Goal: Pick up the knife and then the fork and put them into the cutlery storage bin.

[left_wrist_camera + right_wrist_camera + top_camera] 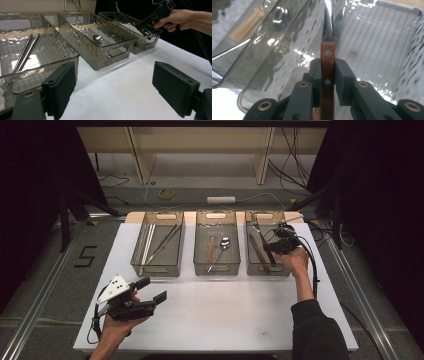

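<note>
**Right gripper pinches a wooden-handled knife over the right bin**

Nearest the front edge of the tabletop (215, 320), at its left corner, the left gripper (152, 291) hovers with its jaws spread wide and nothing between them (in the left gripper view they frame only white tabletop). It is well apart from the work.

Farther back, three clear bins stand in a row along the far edge. The left bin (141, 255) holds long metal tongs or chopsticks, the middle bin (199, 254) a spoon (223, 245) beside a wooden utensil.

At the right bin (286, 266), the right gripper (272, 250) has its jaws pressed onto the knife handle (327, 70), one pad on each flat side. The knife's long axis runs straight ahead along the jaws, blade (328, 22) pointing away over the bin's ribbed floor, roughly toward the tabletop's far edge. Another utensil lies in this bin beside it. Whether the knife rests on the floor or hangs above it I cannot tell. The coming move likely depends on keeping that axis along the bin's length.
</note>
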